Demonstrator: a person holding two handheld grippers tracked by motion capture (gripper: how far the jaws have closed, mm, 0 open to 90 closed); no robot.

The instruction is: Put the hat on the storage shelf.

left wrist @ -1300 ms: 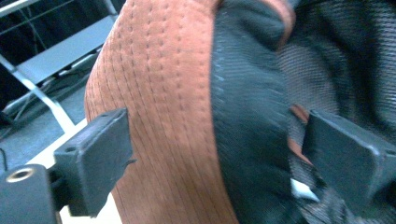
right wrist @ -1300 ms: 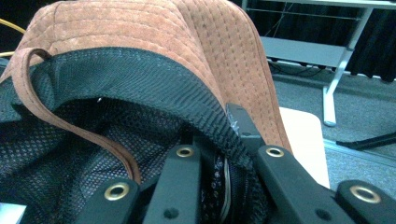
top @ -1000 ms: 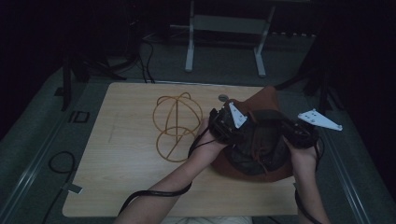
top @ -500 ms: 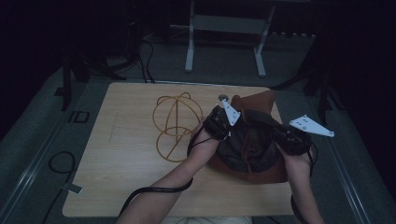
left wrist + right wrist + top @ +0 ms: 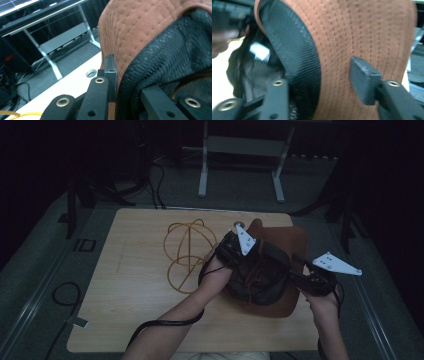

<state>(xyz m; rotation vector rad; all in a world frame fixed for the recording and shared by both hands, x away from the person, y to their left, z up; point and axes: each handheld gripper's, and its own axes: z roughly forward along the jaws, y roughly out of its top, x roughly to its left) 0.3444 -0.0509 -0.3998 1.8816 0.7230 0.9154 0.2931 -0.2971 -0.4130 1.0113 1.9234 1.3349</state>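
The room is dark, and a metal frame with two legs (image 5: pixel 240 165) stands on the grey floor behind the light wooden surface (image 5: pixel 125 320). On the surface, to the left of the middle, lies a yellow-brown wire ball (image 5: pixel 187 252) made of thin hoops. A small round metal piece (image 5: pixel 239 225) lies near the far edge of the surface.

On the right half of the surface there is a brown hat (image 5: pixel 287 250) with stitched lines on its brim and a black lining (image 5: pixel 260 277) inside. The hat is turned up, so its black inside faces the camera in the high view.

The left tongs (image 5: pixel 240 252) are at the left edge of the hat, held by the left hand (image 5: pixel 216 270). In the left gripper view the left tongs (image 5: pixel 125 85) are clamped on the hat (image 5: pixel 140 27): one jaw presses the brown outside and the other is on the black lining (image 5: pixel 170 55).

The right tongs (image 5: pixel 295 277) are at the right side of the hat, held by the right hand (image 5: pixel 322 302). In the right gripper view the right tongs (image 5: pixel 319 82) have the brim of the hat (image 5: pixel 367 27) between them, one jaw at the black lining (image 5: pixel 294 50) and one against the brown cloth, so they grip it too.

A black cable (image 5: pixel 165 325) runs along the left forearm.
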